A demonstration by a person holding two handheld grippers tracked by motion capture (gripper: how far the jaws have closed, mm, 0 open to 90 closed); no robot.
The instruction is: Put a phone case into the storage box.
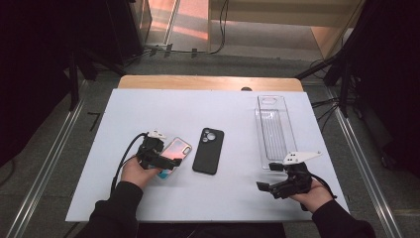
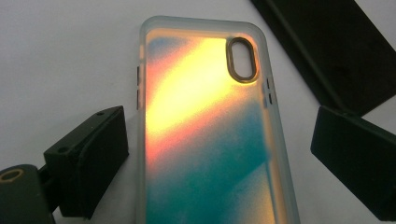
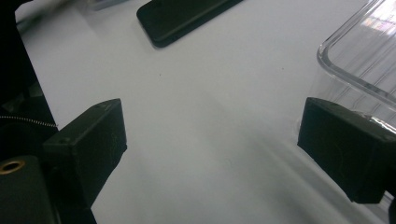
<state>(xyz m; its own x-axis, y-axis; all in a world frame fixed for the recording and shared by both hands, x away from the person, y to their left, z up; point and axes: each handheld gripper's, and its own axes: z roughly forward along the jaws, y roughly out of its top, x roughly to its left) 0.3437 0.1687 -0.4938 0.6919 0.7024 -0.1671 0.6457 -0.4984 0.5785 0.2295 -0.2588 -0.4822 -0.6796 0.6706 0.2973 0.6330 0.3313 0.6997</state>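
An iridescent phone case [image 1: 176,152] lies flat on the white table, its oval camera hole at the far end. My left gripper [image 1: 168,162] stands open over its near end; in the left gripper view the iridescent case [image 2: 205,135] lies between the two jaws with a gap on each side. A black phone case [image 1: 208,150] lies just to its right, and the black case [image 2: 327,42] also crosses the corner of the left gripper view. My right gripper [image 1: 267,188] stands open at the front right with bare table between its jaws, beside a clear plastic tray [image 1: 274,131].
The white sheet [image 1: 148,106] covers most of the table, with its wooden back edge [image 1: 208,82] showing. In the right gripper view the clear tray's corner [image 3: 359,65] sits right by the right jaw and the black case [image 3: 182,18] lies farther off. Dark stands and cables surround the table.
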